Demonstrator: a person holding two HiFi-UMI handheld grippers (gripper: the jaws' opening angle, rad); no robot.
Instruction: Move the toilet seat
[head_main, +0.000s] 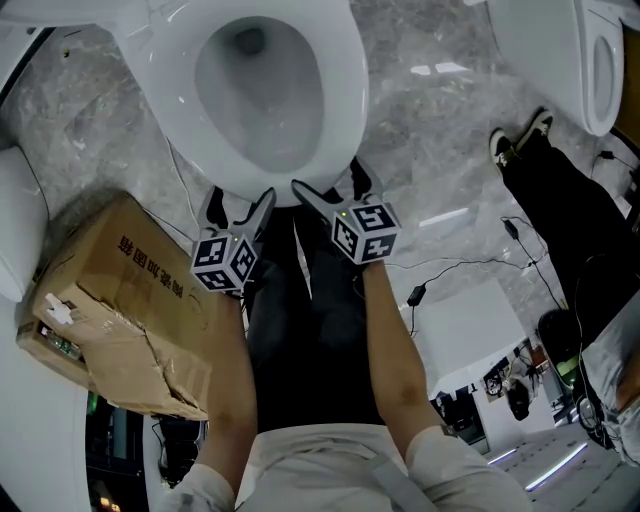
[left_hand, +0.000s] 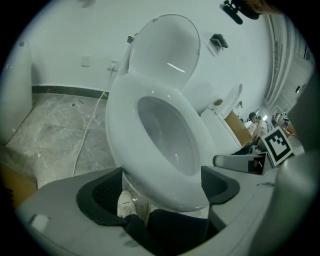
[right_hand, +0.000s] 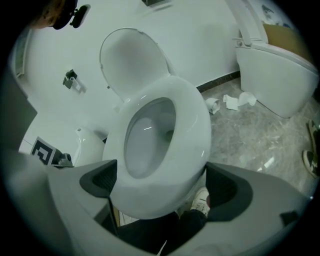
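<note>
A white toilet stands in front of me with its seat ring (head_main: 345, 80) lying flat on the bowl. The lid (left_hand: 165, 50) leans upright against the wall, also seen as the lid (right_hand: 130, 60) in the right gripper view. My left gripper (head_main: 250, 215) hovers at the front left of the bowl, open. Beside it, my right gripper (head_main: 320, 198) is open too. In the left gripper view the seat ring (left_hand: 120, 130) and bowl front fill the gap of the left gripper (left_hand: 159, 192). The seat ring (right_hand: 195, 125) likewise sits between the wide jaws of the right gripper (right_hand: 162, 187). Neither holds anything.
A torn cardboard box (head_main: 120, 300) lies on the floor at my left. A second toilet (head_main: 575, 50) stands at the far right, with another person's dark legs (head_main: 560, 200) beside it. Cables (head_main: 450, 265) cross the marble floor. Crumpled paper (right_hand: 232, 102) lies by the wall.
</note>
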